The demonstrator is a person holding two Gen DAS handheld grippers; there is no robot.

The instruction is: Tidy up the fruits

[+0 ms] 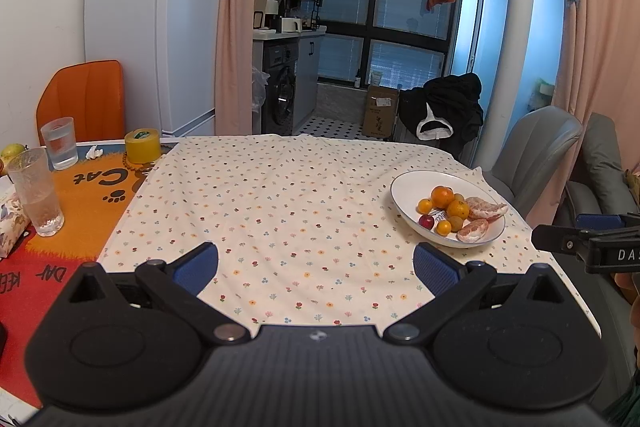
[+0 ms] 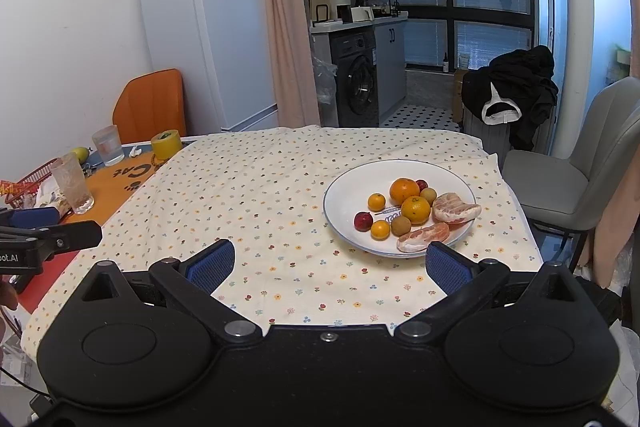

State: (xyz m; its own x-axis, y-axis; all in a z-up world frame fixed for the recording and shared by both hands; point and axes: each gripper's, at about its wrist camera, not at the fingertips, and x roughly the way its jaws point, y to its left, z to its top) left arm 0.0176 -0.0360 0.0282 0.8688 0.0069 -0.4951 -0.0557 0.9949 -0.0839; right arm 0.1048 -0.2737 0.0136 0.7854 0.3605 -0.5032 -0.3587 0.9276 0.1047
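A white plate (image 2: 344,191) (image 1: 404,187) on the flowered tablecloth (image 2: 260,187) holds several fruits: two oranges (image 2: 404,189), small kumquats (image 2: 376,201), a red fruit (image 2: 363,220), brown longans (image 2: 401,225) and two peeled pomelo pieces (image 2: 454,207). My right gripper (image 2: 330,263) hovers open just in front of the plate, nothing between its blue pads. My left gripper (image 1: 316,265) stands open over bare cloth, left of the plate. Each gripper shows at the edge of the other's view.
At the table's left stand two glasses (image 1: 36,191) (image 1: 60,143), a yellow tape roll (image 1: 142,145), a tissue pack (image 1: 10,223) and a yellow-green fruit (image 1: 12,151). A red basket (image 2: 30,183) sits there too. A grey chair (image 2: 572,179) stands right, an orange one (image 1: 84,99) left.
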